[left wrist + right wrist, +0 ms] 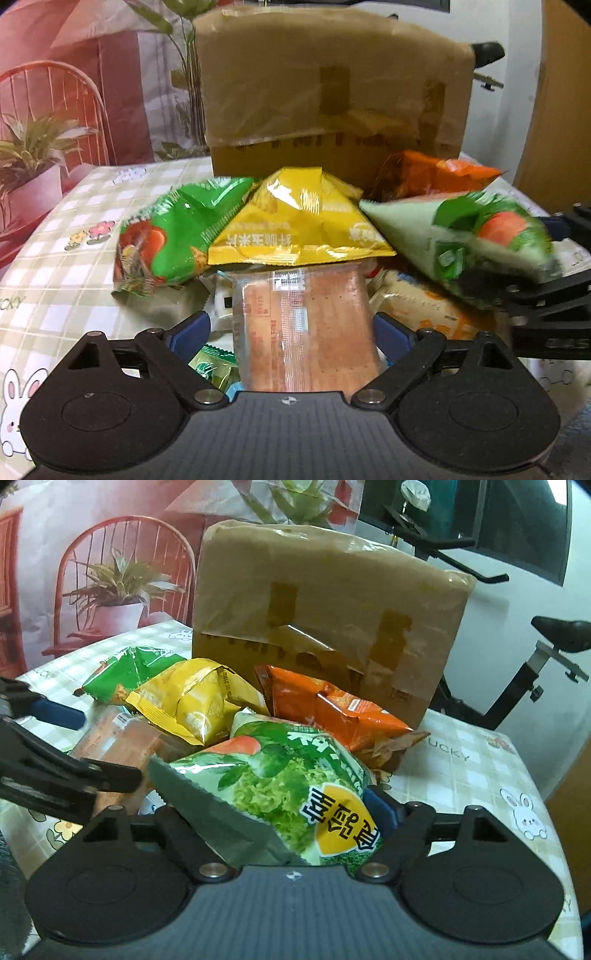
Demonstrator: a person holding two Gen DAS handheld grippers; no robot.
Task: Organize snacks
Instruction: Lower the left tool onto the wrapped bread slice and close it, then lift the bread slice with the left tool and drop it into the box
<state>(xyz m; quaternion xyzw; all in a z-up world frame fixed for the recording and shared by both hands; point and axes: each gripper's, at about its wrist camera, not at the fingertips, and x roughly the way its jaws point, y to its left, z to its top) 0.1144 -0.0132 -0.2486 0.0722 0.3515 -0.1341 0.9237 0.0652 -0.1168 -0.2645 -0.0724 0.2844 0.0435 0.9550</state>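
Observation:
My left gripper (293, 328) is shut on a clear-wrapped pack of brown crackers (306, 328), its blue pads pressing both sides. The pack also shows in the right wrist view (122, 738). My right gripper (280, 816) is shut on a pale green vegetable snack bag (288, 786), lifted over the pile; it shows blurred in the left wrist view (480, 236). A yellow corn chip bag (299, 221), a bright green bag (170, 236) and an orange bag (432, 173) lie heaped on the checked tablecloth (55, 258).
A taped cardboard box (332, 92) stands right behind the pile. Small snack packets (417, 306) and a green packet (214, 365) lie under the heap. An exercise bike (535, 657) stands beyond the table's right edge. A printed backdrop hangs on the left.

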